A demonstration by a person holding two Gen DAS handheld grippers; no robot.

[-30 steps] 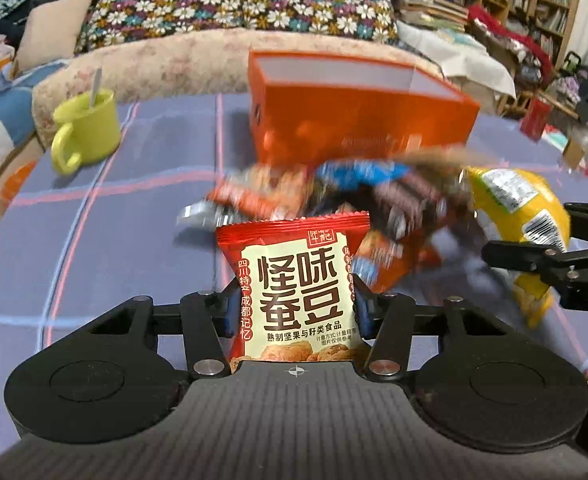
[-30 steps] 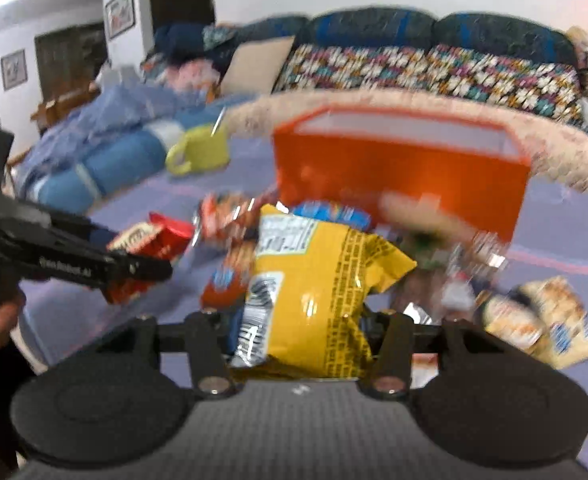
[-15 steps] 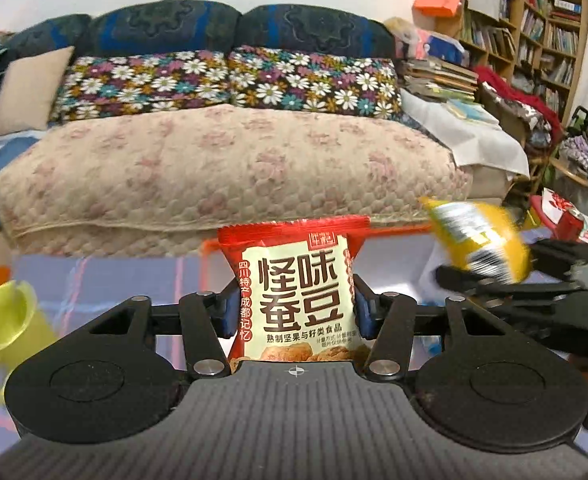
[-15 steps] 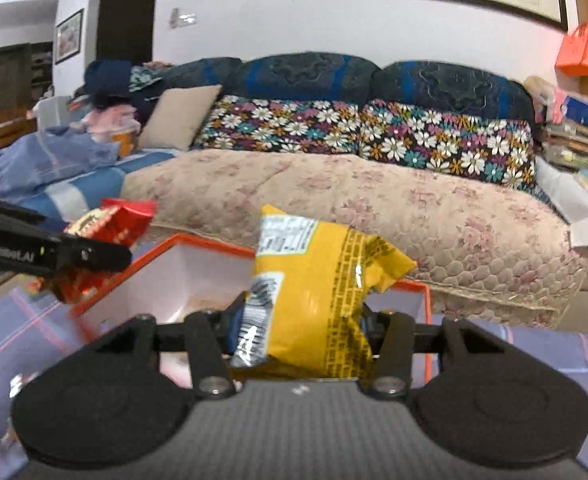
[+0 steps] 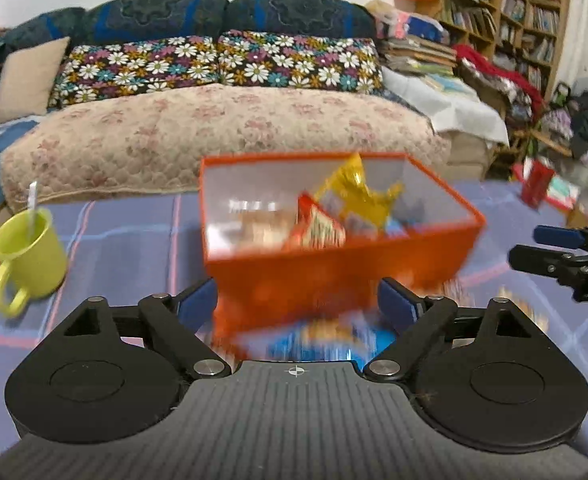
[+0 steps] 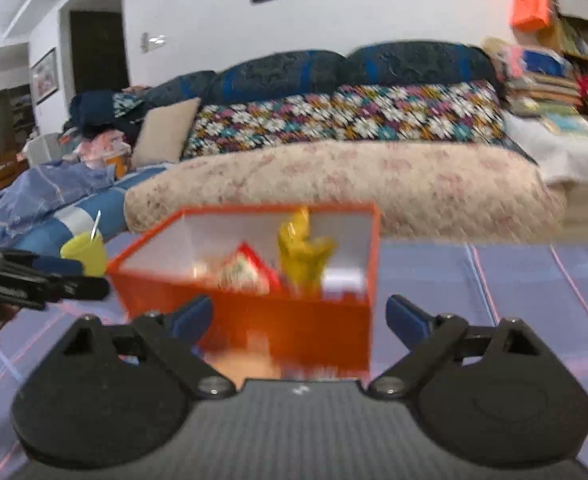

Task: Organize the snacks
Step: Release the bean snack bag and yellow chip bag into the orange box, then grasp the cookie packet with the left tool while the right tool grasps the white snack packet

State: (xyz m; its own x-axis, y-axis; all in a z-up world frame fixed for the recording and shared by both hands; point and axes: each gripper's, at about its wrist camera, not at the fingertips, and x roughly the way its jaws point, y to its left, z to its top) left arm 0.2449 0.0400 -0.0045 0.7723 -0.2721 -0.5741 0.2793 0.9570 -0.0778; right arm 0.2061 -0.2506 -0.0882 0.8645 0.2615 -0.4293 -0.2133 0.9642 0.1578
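Crinkly yellow packet (image 5: pixel 354 196) upright in rectangular orange box (image 5: pixel 334 276).

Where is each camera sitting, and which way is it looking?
Left wrist: sits on the left gripper, looking over its opening, empty jaws at the open orange cardboard box; the right gripper pokes in at the right edge.
Right wrist: sits on the right gripper, jaws opening and empty, facing the box; the left gripper shows at the left edge.
Shared: box, yellow-green mug, sofa.
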